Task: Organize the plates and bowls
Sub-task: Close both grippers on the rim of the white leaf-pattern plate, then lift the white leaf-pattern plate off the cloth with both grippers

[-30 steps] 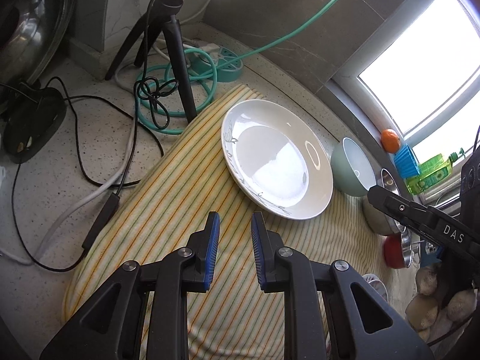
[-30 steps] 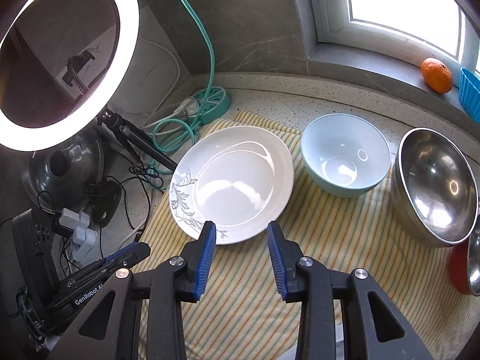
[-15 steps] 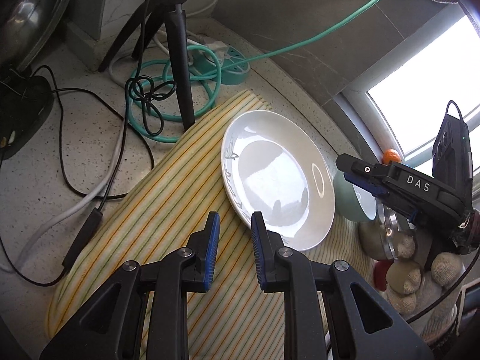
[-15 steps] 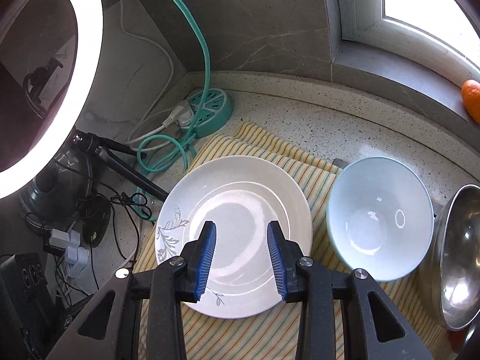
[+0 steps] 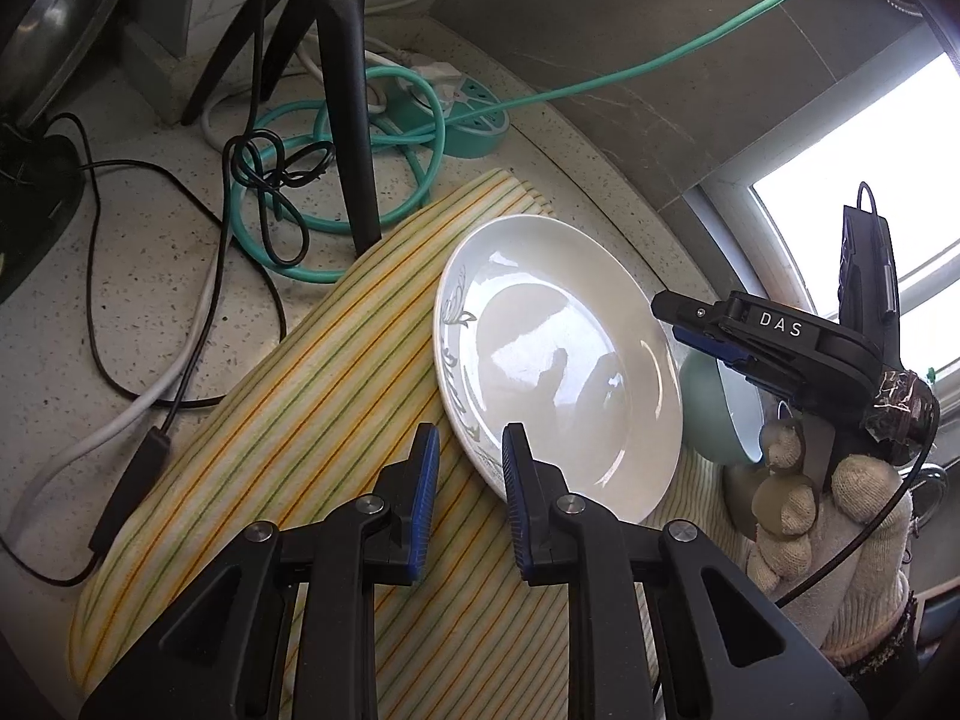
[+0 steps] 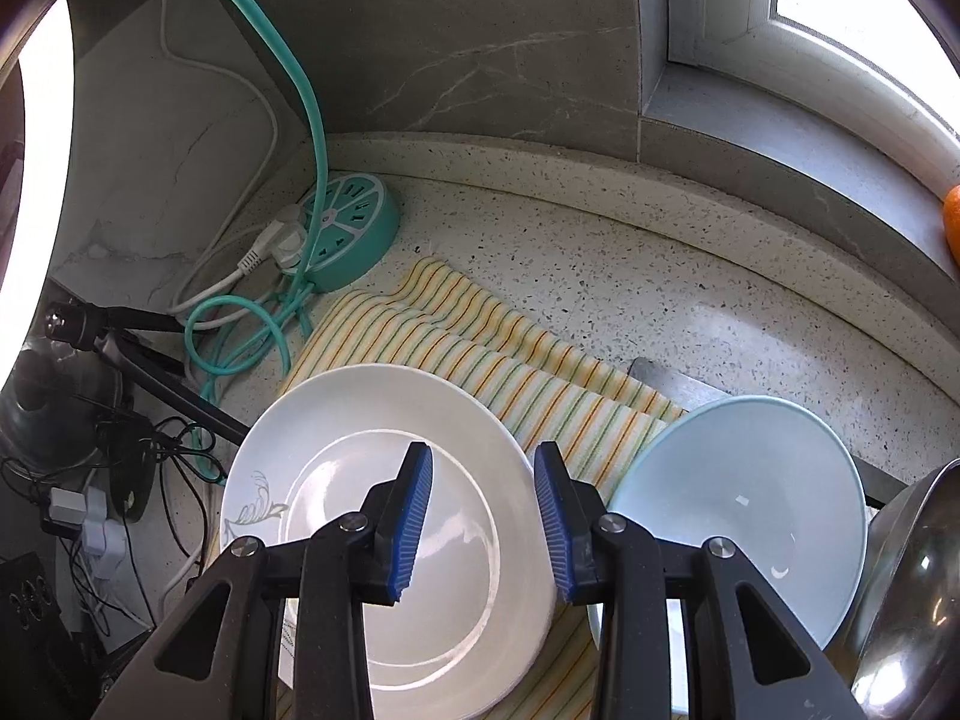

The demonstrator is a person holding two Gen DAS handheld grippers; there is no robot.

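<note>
Right tool, lettered "DAS", hovers over white plate.

Daylight enters from overexposed window; glossy round white ceramic plate shows glare patches. Ring lamp blown out. Fisheye bending, dark corner vignetting; focus sharp.

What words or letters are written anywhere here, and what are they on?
"DAS": white letters on the black body of the right gripper, seen from the left wrist camera.
No other text can be read. The white plate has only a grey leaf drawing on its rim, no words.
The round green power strip shows no readable marks.
The light blue bowl and striped cloth are unlabelled.
</note>
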